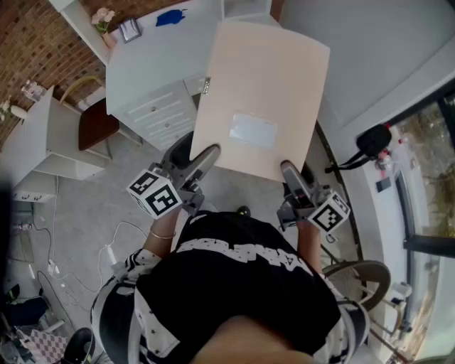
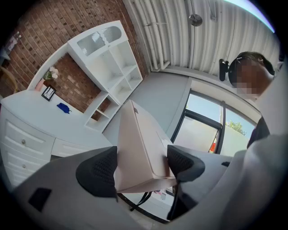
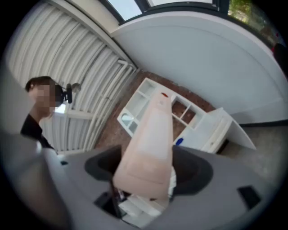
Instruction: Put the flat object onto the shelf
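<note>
The flat object is a large beige box [image 1: 259, 92] with a pale label, held up in front of me by its near edge. My left gripper [image 1: 206, 155] is shut on its lower left corner, and my right gripper [image 1: 290, 170] is shut on its lower right corner. In the left gripper view the box [image 2: 139, 139] stands edge-on between the black pads [image 2: 96, 170], which press on both of its faces. In the right gripper view the box [image 3: 150, 143] fills the gap between the jaws. The white shelf unit [image 2: 110, 58] stands against the brick wall, beyond the box [image 3: 148, 101].
A white desk [image 1: 160, 64] with drawers stands under the box's far left side; on it are a blue object [image 1: 170, 18], a picture frame [image 1: 130, 30] and flowers [image 1: 103, 18]. A brown chair [image 1: 96, 124] and a low white cabinet [image 1: 43, 138] are at the left. A black stand [image 1: 370, 142] is at the right.
</note>
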Demonstrator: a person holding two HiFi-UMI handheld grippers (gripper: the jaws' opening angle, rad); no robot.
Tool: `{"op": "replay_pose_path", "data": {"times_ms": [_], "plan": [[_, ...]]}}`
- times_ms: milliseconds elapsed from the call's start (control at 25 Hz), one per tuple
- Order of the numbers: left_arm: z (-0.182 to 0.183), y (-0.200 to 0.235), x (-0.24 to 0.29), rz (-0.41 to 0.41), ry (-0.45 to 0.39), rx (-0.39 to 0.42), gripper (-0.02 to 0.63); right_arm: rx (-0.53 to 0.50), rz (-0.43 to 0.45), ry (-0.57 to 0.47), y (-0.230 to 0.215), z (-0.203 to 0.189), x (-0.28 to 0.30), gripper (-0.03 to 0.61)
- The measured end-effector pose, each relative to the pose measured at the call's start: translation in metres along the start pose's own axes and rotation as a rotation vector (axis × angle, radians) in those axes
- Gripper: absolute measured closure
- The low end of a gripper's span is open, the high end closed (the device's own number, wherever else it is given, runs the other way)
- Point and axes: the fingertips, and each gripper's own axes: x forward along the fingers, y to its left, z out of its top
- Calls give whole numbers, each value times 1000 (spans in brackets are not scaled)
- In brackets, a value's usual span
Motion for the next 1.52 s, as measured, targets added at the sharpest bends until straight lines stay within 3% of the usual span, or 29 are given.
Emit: {"op": "replay_pose_path", "data": {"times_ms": [800, 1240, 1520], "plan": [[-3, 1, 0, 17, 10, -10, 252, 22, -9, -6, -1, 1, -1, 207], [-15, -23, 14, 25, 35, 16, 252, 51, -11, -34, -11, 12, -28, 207], [-11, -18, 37, -19, 57, 13, 252, 33, -42, -73, -18, 26, -24, 207]]}}
